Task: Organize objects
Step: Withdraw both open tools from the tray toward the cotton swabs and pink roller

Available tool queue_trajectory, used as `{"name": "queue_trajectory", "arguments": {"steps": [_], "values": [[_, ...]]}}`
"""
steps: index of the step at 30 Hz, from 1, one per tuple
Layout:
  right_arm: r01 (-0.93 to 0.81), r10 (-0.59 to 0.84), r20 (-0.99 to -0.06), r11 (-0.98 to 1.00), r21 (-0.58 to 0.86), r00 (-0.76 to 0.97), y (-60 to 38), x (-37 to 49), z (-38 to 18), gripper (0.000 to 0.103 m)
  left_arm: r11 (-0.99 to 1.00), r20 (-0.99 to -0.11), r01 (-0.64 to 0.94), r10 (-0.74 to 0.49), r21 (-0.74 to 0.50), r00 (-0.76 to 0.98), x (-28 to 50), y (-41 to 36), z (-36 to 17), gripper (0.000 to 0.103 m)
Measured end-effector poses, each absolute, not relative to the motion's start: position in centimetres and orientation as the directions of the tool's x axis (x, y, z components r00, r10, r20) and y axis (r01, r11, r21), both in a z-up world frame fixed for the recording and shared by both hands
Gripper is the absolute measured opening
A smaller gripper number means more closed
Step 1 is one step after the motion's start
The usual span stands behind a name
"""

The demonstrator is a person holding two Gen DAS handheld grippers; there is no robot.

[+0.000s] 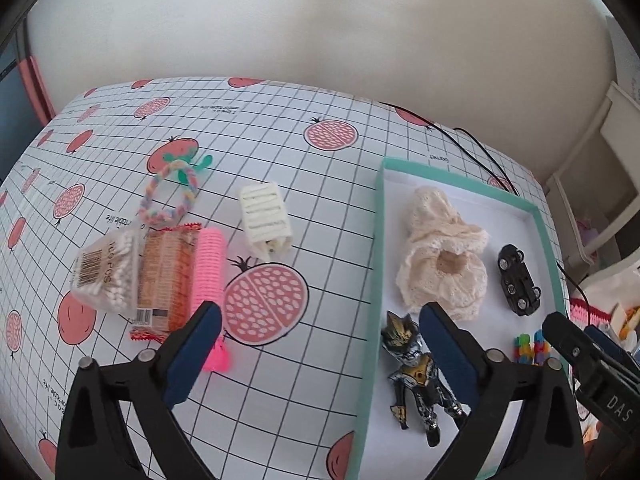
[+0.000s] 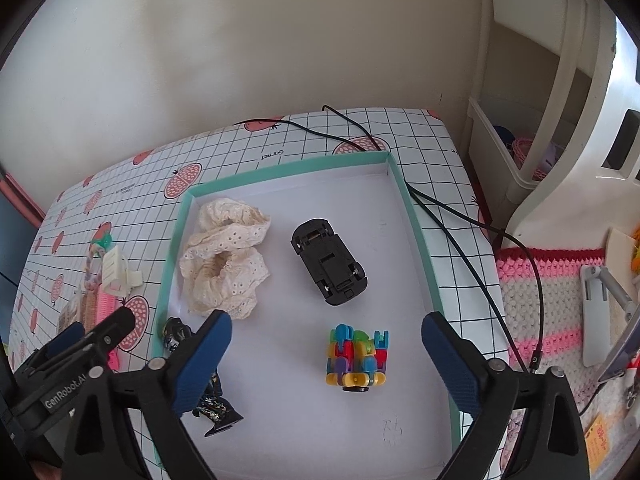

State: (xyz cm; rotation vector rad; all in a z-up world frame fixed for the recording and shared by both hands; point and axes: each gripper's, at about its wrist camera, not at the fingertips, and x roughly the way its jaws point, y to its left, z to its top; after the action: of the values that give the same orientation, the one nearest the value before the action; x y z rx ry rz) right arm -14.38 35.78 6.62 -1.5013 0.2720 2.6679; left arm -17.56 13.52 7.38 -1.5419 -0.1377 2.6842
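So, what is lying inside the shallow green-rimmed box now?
Inside the shallow green-rimmed box: a cream lace fabric piece, a black toy car upside down, a multicoloured block toy, a dark armoured figurine. Anything under the fabric is hidden.

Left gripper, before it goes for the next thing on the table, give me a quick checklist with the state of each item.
1. Left gripper open and empty: ok, jaws spread, nothing between them.
2. Right gripper out of the way: ok, open over the tray, holding nothing.
3. Tray has room: ok, bare floor past the car and around the block toy.
4. Loose items in reach on the table: ok, pink roll, snack pack, swab box, white clip, braided ring.
5. Pink roll free to lift: cannot tell, it lies against the snack pack.
6. Cable clear of tray: not ok, it runs along the right rim.
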Motion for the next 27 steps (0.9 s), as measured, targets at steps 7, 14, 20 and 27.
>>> {"name": "queue_trajectory", "arguments": {"steps": [7,14,20,27], "values": [[-0.140,-0.021,-0.849,-0.984,0.111,-0.528,35.5,-14.5,6.6,0.103,-0.994,-0.854,0.028,0.075,-0.104,-0.514,-17.7,12.6,7.6,0.100],[-0.149,-0.009,-0.853,-0.984,0.101,-0.522,35.3,-14.6,6.4,0.103,-0.993,-0.855,0.029,0.081,-0.111,-0.513,-18.0,12.1,7.7,0.100],[-0.141,-0.002,-0.860,-0.986,0.086,-0.510,34.5,-14.8,6.5,0.103,-0.993,-0.854,0.024,0.091,-0.120,-0.512,-18.2,11.2,8.2,0.100],[-0.105,-0.014,-0.842,-0.991,0.084,-0.539,31.3,-15.5,8.2,0.103,-0.989,-0.826,0.053,0.083,-0.136,-0.557,-18.9,7.5,10.1,0.100]]}}
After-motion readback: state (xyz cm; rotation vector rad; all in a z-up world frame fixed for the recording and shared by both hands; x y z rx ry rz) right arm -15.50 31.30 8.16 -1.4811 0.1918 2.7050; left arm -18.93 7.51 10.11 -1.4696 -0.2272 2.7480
